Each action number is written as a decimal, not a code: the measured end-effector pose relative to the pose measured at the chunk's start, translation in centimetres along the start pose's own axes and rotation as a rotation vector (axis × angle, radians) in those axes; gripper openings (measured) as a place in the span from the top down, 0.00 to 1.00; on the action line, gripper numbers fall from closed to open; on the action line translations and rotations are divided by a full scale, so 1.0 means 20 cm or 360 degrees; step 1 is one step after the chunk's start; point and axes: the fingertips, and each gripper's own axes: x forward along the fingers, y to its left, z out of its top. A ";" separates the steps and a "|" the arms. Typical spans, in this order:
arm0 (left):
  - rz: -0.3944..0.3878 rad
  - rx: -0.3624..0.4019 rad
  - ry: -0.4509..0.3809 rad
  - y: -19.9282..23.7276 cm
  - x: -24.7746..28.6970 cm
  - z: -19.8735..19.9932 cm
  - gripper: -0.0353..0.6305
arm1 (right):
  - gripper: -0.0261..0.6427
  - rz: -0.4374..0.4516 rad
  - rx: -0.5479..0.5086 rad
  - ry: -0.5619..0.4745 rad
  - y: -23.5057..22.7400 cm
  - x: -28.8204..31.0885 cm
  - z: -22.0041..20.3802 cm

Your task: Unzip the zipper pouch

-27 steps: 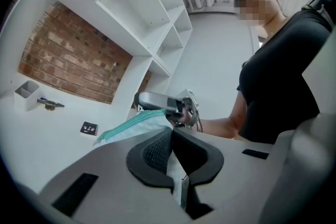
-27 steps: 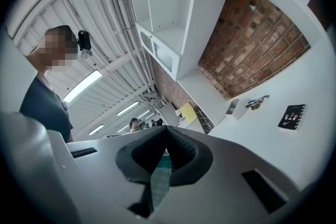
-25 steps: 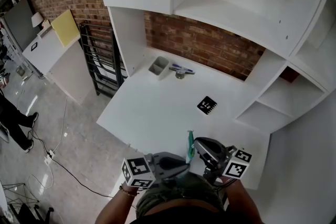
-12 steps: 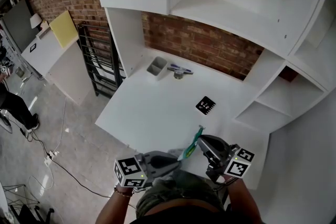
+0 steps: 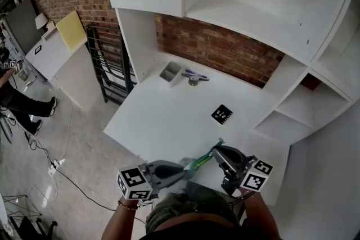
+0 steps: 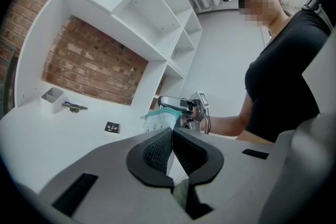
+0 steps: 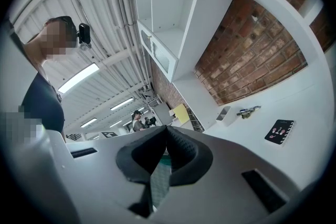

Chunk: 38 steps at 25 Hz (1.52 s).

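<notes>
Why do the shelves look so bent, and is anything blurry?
Left gripper view: the wide lens bows the shelves, corners go black, a mosaic hides the face. Right gripper view: same bowing, bright ceiling lights. Head view: sharp, evenly lit, milder bending.

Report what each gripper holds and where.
Both hold the zipper pouch between them: the right gripper pinches its green edge; the left gripper is shut on the opposite end, exact part unclear.

tabletop (image 5: 163, 121): white | far left: open white bin (image 5: 169, 72); small metal object (image 5: 194, 77) just right | mid-right: black card (image 5: 222, 114)
</notes>
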 end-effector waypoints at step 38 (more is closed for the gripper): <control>0.0137 -0.0013 0.0000 0.08 -0.30 -0.03 0.94 | 0.96 -0.0185 -0.0010 -0.0042 -0.16 -0.05 0.02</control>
